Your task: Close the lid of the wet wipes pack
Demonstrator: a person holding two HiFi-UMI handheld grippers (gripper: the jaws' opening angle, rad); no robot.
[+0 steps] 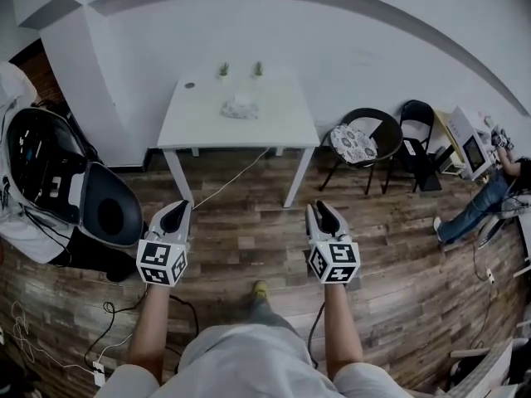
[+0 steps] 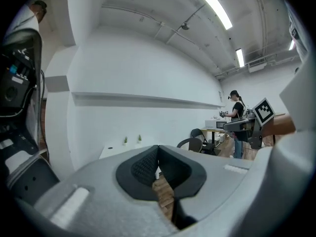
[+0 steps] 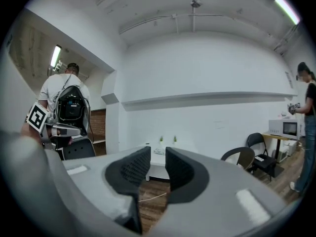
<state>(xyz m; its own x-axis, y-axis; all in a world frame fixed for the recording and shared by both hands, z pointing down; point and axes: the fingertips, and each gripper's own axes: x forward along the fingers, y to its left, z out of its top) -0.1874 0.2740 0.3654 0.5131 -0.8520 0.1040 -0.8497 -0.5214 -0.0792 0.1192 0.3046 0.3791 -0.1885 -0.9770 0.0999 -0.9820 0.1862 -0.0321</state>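
The wet wipes pack point(image 1: 241, 106) lies on a white table point(image 1: 199, 123) across the room, well ahead of both grippers. I cannot tell how its lid stands from this distance. In the right gripper view the pack point(image 3: 159, 151) shows small and far off, in the gap between the jaws. My left gripper point(image 1: 175, 215) point(image 2: 158, 147) is held over the wood floor, its pads touching at the tips, holding nothing. My right gripper point(image 1: 322, 215) point(image 3: 158, 154) is level with it, open by a narrow gap and empty.
Two small potted plants point(image 1: 223, 70) point(image 1: 258, 68) stand at the table's back edge. Two dark chairs point(image 1: 365, 143) point(image 1: 419, 131) are at the right, with a person point(image 1: 481, 206) beyond them. A black seat-like rig point(image 1: 75, 197) stands at the left. A cable point(image 1: 232, 181) runs across the floor.
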